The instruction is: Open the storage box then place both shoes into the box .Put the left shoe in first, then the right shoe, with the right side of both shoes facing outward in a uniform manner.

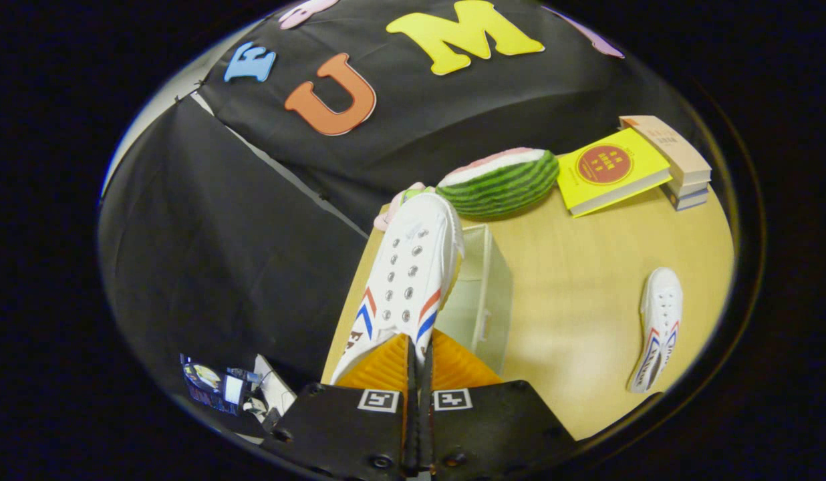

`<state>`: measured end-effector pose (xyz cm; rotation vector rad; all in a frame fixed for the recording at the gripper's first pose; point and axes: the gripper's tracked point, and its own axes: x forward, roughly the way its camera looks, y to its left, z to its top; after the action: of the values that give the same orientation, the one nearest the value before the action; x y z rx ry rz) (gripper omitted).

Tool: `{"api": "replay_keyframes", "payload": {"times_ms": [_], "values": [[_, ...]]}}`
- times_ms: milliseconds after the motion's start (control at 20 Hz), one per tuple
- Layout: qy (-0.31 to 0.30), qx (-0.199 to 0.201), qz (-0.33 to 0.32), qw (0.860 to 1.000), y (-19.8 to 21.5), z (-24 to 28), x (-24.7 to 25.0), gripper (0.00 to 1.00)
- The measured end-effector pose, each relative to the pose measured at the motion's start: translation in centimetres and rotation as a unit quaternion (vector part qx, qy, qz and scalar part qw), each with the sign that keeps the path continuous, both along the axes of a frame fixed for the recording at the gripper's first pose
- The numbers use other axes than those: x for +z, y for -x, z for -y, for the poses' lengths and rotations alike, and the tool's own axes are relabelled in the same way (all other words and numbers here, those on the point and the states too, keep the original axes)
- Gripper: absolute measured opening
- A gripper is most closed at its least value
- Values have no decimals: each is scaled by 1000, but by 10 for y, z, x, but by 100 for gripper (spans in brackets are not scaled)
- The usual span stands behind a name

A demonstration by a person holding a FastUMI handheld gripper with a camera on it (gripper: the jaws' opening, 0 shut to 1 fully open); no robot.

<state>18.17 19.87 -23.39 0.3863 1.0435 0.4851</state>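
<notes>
White canvas fills the space just ahead of my hand-held gripper [418,361]: the shoe [406,280] I am carrying, with red and blue chevrons on each flank and a double row of bare eyelets up its top. My fingers are drawn in narrow, nearly together, and both press on the heel end of the upper, so the shoe hangs from them with its long axis running straight away from me, toe farthest out. I cannot tell from here whether it is the left shoe or the right one.

Directly beyond and a little to the right of the held shoe stands the storage box [483,294], a pale fabric one with its mouth open. The shoe's toe half overlaps the box's near-left rim, so I judge the coming move to be a short shift rightward and down, keeping the toe pointing away.

Well off to the right of my fingers, the other shoe [657,327] lies on the tabletop [573,287], its length roughly parallel to the one I hold.

Beyond the box sit a watermelon slice [500,182], a yellow book [610,170] and a small stack of books [680,164].
</notes>
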Motion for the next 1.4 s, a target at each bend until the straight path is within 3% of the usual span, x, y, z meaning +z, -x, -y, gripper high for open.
{"api": "replay_keyframes", "payload": {"times_ms": [350,800,900,950,1100,1150,1250,1400], "values": [[18,-38,-4,999,-6,-59,-59,5],[56,-27,-11,998,-2,-84,-101,7],[86,7,-3,996,5,-80,-100,24],[129,14,21,991,5,-66,-92,40],[225,18,132,965,-11,-27,-56,49],[232,20,143,962,-9,-20,-47,58],[262,20,155,952,-4,1,-32,63],[334,-1,186,924,-12,57,-6,69]]}}
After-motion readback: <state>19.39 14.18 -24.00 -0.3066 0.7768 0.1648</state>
